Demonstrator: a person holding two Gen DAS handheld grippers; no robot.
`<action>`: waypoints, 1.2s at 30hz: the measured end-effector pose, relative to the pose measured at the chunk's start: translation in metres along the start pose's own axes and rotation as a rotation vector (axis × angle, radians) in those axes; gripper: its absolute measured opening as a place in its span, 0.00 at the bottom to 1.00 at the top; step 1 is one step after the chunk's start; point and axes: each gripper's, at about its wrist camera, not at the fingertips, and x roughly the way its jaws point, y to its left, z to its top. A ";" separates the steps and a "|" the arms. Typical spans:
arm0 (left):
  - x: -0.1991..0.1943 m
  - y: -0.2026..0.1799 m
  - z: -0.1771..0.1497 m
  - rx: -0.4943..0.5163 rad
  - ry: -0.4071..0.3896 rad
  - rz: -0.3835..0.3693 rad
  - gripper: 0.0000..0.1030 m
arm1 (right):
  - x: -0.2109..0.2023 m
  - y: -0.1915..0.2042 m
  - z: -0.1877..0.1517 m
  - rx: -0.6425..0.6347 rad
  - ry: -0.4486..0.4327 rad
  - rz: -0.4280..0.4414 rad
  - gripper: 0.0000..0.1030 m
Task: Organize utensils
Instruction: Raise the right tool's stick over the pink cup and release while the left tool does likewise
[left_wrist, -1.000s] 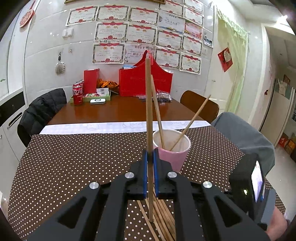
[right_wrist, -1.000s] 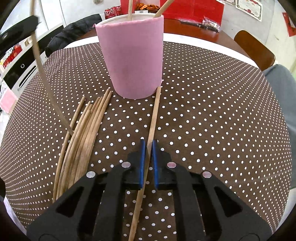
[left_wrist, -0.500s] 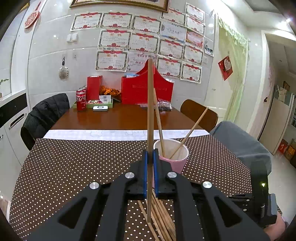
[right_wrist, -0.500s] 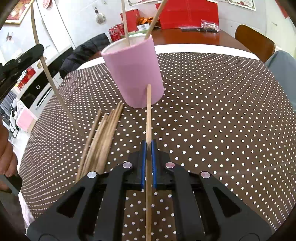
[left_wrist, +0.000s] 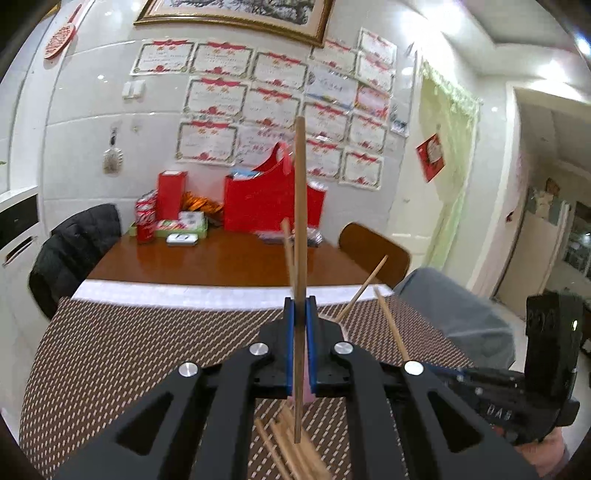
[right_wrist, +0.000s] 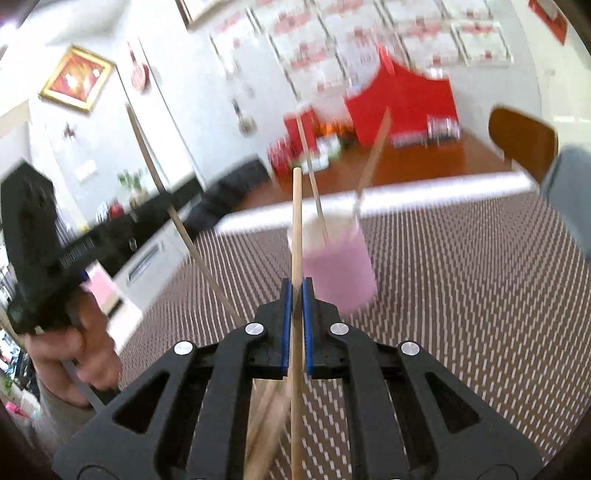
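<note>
Chopsticks are clamped upright in both my grippers: my left gripper (left_wrist: 299, 347) has lifted its chopstick (left_wrist: 300, 206) higher above the loose pile (left_wrist: 295, 454). My right gripper (right_wrist: 295, 328) has raised its chopstick (right_wrist: 296, 236) off the dotted tablecloth (right_wrist: 461, 295), beside the pink cup (right_wrist: 338, 273).

The left gripper (left_wrist: 300, 345) was matte black — two angular fingers with triangular cut-outs, blue pads (left_wrist: 289, 347) and round silver screws (left_wrist: 259, 348). The right gripper (right_wrist: 296, 325) matched it. A bare-skinned left hand (right_wrist: 70, 349) wrapped a black handle — grey sleeve at the wrist.
</note>
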 end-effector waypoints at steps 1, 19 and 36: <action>0.003 -0.001 0.008 0.005 -0.009 -0.023 0.06 | -0.003 0.002 0.012 0.001 -0.044 0.007 0.06; 0.082 -0.018 0.065 0.135 -0.009 -0.099 0.06 | 0.066 -0.012 0.120 0.032 -0.375 -0.046 0.06; 0.116 0.008 0.037 0.094 0.071 -0.071 0.06 | 0.119 -0.021 0.092 0.001 -0.281 -0.087 0.20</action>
